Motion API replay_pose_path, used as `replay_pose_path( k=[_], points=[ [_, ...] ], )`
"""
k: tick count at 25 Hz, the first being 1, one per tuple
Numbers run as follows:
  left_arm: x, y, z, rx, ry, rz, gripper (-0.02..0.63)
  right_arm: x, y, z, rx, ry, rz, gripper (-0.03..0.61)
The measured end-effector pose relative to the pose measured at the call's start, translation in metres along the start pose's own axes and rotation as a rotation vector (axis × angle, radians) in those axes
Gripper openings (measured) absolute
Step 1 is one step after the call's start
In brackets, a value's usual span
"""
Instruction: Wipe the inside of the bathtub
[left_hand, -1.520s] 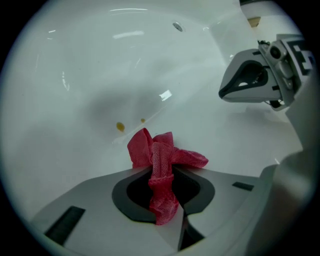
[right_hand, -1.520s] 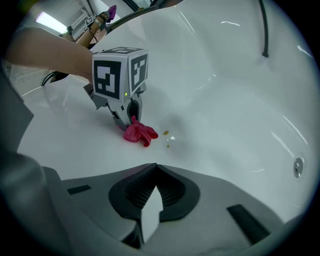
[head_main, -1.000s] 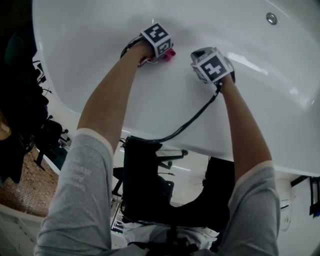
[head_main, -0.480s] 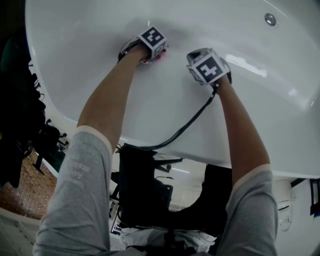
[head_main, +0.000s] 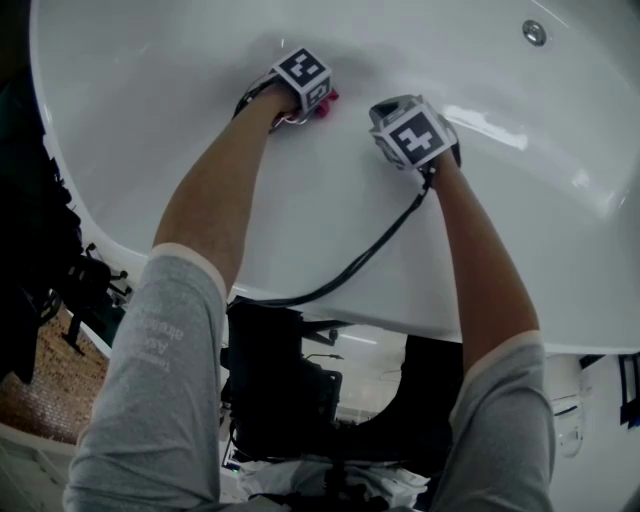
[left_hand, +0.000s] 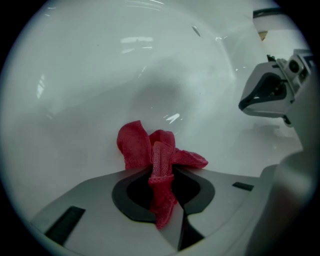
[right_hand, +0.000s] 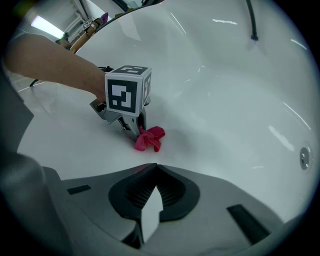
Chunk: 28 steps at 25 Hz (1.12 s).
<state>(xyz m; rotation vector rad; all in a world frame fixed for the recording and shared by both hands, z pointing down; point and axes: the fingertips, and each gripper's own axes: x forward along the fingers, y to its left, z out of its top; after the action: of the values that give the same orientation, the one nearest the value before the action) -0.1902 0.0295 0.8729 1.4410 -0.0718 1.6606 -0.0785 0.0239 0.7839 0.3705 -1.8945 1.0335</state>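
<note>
Between jaws of left tool (left_hand: 165, 175) (clamped): red cloth (left_hand: 136, 146).

Seen from the head view, a black chair (head_main: 285, 385) stands low in the middle, one arm (head_main: 330, 325) sticking out to the right. A second dark bulk (head_main: 425, 390) sits just beside it on the right; what it is cannot be told. A thin bright streak (head_main: 355, 340) shows between them. A brown woven mat (head_main: 50, 375) fills the lower left corner, with black stands (head_main: 90, 285) crowded just above it. In the right gripper view, a bright strip light (right_hand: 47, 27) and a tan pole (right_hand: 82, 37) lie at the top left.
</note>
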Motion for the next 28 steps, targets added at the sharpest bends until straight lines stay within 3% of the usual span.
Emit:
replay_pose_path(
  k=[4, 7, 11, 15, 18, 20, 22, 25, 28],
  points=[
    [-0.007, -0.031, 0.009, 0.062, 0.029, -0.133, 0.078, -0.003, -0.002, 0.001, 0.025, -0.011, 0.005, 0.009],
    [-0.015, -0.031, 0.000, 0.070, 0.054, -0.147, 0.078, -0.003, 0.000, 0.002, 0.031, -0.020, 0.011, 0.009],
    [-0.021, -0.001, -0.027, 0.044, 0.117, -0.050, 0.078, 0.000, 0.005, 0.002, 0.033, -0.020, 0.021, 0.009],
    [-0.022, 0.025, -0.046, 0.082, 0.182, 0.064, 0.078, 0.002, 0.006, 0.000, 0.034, -0.018, 0.027, 0.009],
    [-0.019, 0.013, -0.037, 0.072, 0.146, 0.011, 0.078, 0.004, 0.007, -0.001, 0.037, -0.015, 0.030, 0.009],
    [-0.017, -0.009, -0.018, 0.005, 0.055, -0.091, 0.078, 0.006, 0.008, 0.000, 0.038, -0.015, 0.032, 0.009],
    [-0.011, -0.030, 0.002, -0.002, -0.004, -0.147, 0.078, 0.008, 0.008, 0.001, 0.038, -0.015, 0.032, 0.009],
    [0.000, -0.039, 0.016, 0.070, 0.013, -0.122, 0.078, 0.009, 0.005, -0.001, 0.031, -0.010, 0.026, 0.009],
    [0.005, -0.024, 0.016, 0.080, 0.024, -0.041, 0.078, 0.010, -0.001, -0.004, 0.039, -0.006, 0.013, 0.009]
  ],
)
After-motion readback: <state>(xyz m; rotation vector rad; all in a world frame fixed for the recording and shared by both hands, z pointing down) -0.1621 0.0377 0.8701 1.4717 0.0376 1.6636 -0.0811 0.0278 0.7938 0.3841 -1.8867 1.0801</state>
